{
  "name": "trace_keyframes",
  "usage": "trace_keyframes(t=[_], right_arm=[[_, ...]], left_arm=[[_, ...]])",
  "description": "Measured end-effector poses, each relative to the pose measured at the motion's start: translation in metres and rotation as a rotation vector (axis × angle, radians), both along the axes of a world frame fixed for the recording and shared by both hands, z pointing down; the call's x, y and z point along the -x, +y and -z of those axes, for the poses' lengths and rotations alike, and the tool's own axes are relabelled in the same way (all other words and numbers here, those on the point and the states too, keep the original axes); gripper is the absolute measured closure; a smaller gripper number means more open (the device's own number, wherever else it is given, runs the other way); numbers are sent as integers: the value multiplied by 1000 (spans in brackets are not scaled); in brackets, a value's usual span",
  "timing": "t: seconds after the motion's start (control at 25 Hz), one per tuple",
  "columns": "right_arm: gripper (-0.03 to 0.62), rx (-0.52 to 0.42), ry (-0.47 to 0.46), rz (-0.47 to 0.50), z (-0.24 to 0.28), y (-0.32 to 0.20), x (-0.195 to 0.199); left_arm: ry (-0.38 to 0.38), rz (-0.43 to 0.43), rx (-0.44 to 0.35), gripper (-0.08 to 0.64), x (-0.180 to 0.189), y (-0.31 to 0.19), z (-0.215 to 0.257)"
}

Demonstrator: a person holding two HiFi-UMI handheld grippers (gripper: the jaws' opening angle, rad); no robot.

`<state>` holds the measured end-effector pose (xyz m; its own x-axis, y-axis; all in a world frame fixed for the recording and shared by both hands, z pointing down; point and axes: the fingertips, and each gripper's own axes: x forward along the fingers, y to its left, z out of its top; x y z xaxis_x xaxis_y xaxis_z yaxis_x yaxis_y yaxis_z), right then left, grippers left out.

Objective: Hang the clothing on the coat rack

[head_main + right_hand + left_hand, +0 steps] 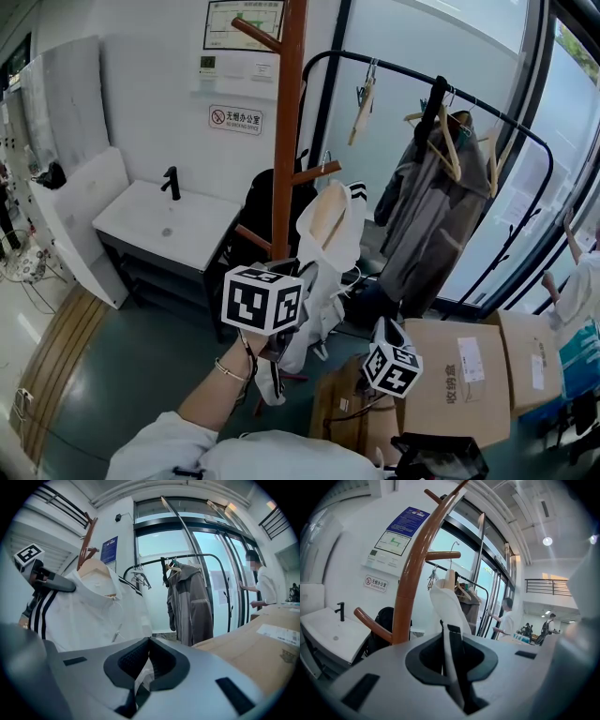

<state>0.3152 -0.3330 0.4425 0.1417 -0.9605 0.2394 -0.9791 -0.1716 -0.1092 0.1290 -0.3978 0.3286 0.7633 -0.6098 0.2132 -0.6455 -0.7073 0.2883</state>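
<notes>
Jacket (330, 232) in left tongs (453, 637), right tongs (148, 645)

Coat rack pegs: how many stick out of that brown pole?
3: upper peg pointing left, middle peg right, lowest peg left. The pole's top is out of frame, so more may be hidden.

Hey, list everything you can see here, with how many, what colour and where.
coat rack: one, brown, centre, by the wall
jacket: one, white with black stripes, on a hanger right of the rack
backpack: one, black, beside the rack
rail: one, black, right
coat: one, grey, hanging on the rail
sink: one, white, left, with black tap
boxes: at least three, brown, lower right
left tool: one, grey, shut on the jacket
right tool: one, grey, shut on the jacket
</notes>
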Motion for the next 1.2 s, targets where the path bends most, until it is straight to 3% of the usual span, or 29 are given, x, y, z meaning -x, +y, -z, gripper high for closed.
trace_keyframes(t=[1.2], right_arm=[[569,49,2,45,-19,3,37]], left_arm=[[-9,29,81,508,31,0,-42]])
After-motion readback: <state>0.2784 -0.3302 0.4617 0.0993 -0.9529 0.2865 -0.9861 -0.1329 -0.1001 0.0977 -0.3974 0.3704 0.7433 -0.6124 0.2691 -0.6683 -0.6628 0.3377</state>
